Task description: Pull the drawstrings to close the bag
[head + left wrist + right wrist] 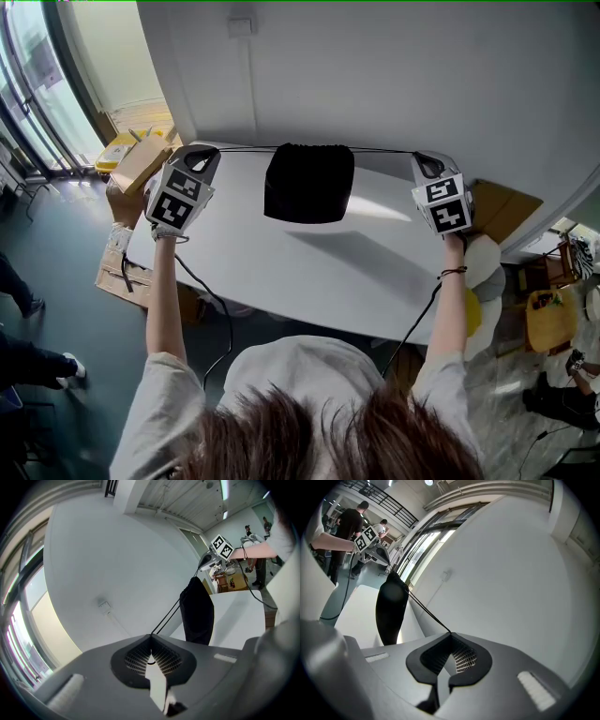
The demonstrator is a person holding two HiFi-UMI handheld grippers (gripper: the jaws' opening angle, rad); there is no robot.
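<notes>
A black drawstring bag [309, 183] hangs over the far edge of the white table [309, 272], its mouth gathered tight. Thin black drawstrings [248, 148] run taut from its top to both sides. My left gripper [200, 161] is shut on the left drawstring [168, 618], which enters its closed jaws [151, 637]. My right gripper [427, 167] is shut on the right drawstring [429, 613] at its jaw tips [451, 634]. The bag [197, 611] shows to the right in the left gripper view. The right gripper view has the bag [390, 611] at left. The grippers are held far apart at bag-top height.
A pale wall [375, 84] stands close behind the table. Cardboard boxes [131, 169] sit at the table's left end, flat cardboard [117, 272] lies on the floor, and a brown box [502, 211] stands at the right. Cables [211, 300] trail from both grippers. People stand in the background [349, 522].
</notes>
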